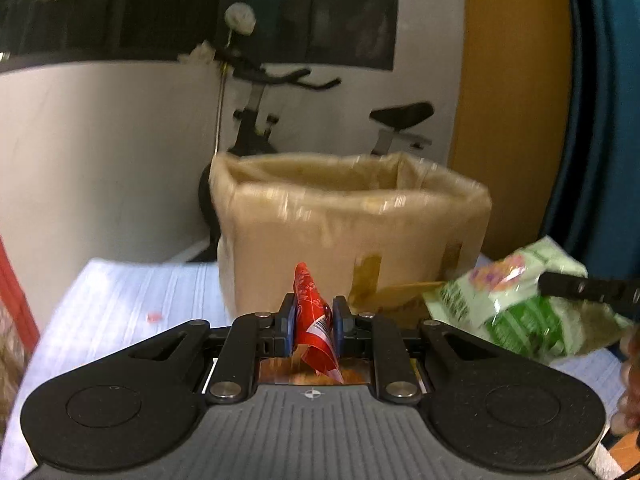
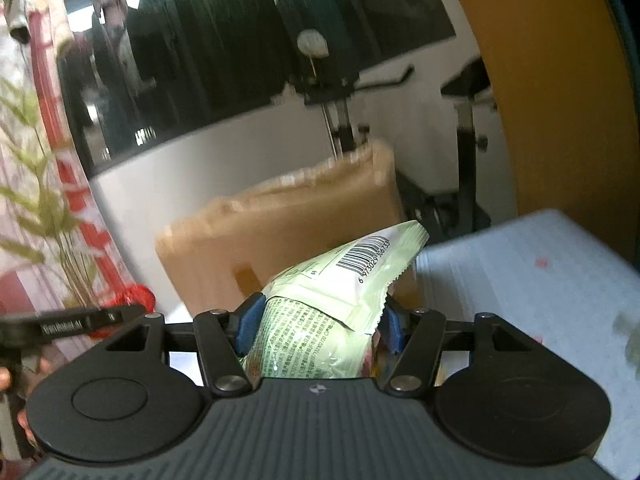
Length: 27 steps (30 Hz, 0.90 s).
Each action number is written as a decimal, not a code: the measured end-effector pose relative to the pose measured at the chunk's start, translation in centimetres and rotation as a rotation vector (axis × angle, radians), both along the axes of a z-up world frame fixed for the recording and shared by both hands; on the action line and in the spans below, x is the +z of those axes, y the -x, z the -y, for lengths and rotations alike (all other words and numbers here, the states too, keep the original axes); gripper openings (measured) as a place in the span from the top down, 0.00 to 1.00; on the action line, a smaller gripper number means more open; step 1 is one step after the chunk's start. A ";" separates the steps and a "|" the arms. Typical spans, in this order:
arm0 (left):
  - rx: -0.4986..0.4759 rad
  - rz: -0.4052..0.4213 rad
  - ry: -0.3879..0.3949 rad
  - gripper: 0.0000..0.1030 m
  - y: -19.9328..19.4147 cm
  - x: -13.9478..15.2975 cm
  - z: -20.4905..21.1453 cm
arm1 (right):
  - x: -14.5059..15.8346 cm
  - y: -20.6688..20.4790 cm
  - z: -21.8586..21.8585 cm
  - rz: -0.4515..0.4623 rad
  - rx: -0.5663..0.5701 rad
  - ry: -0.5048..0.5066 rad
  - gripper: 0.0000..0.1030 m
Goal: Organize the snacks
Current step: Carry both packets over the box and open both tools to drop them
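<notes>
My left gripper point(image 1: 313, 314) is shut on a small red snack packet point(image 1: 314, 316), held upright just in front of an open brown cardboard box point(image 1: 344, 236) on a pale blue tablecloth point(image 1: 132, 304). My right gripper point(image 2: 318, 320) is shut on a pale green snack bag point(image 2: 340, 292) with a barcode, held near the same box point(image 2: 276, 236). In the left wrist view the green bag point(image 1: 516, 300) and a finger of the right gripper show at the right, beside the box.
An exercise bike point(image 1: 256, 120) stands behind the table against a white wall. An orange panel point(image 1: 512, 100) is at the right. A green plant point(image 2: 48, 208) and red decorations point(image 2: 132, 296) are at the left in the right wrist view.
</notes>
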<state>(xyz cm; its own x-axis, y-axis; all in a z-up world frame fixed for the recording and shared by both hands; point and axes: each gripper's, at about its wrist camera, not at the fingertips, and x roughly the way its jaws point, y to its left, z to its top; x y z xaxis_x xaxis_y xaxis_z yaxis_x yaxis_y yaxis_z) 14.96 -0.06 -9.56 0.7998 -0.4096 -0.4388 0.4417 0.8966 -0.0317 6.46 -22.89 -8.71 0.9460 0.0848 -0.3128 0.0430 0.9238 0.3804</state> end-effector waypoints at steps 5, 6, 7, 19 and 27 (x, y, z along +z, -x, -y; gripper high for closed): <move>-0.020 0.060 0.016 0.81 -1.1 2.8 0.9 | 4.5 -0.5 1.9 0.106 -0.020 -0.016 0.41; -0.024 0.070 0.018 0.81 -1.5 3.3 1.1 | 5.5 -0.9 2.2 0.128 -0.020 -0.015 0.41; -0.029 0.079 0.019 0.81 -1.8 3.9 1.3 | 6.3 -1.3 2.4 0.142 -0.021 -0.010 0.41; 0.021 0.089 0.011 0.81 -8.4 6.6 5.0 | 10.5 -11.2 2.7 0.230 -0.017 0.122 0.41; 0.075 0.061 -0.042 0.81 -12.4 6.5 6.0 | 7.6 -19.6 1.2 0.094 -0.007 0.257 0.41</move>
<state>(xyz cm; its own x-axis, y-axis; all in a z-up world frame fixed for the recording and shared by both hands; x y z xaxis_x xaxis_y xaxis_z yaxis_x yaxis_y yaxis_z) 27.36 -6.03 -3.09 0.8530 -0.3299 -0.4044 0.3735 0.9271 0.0316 26.02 -24.08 -1.08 0.9721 0.0077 -0.2343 0.0249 0.9904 0.1360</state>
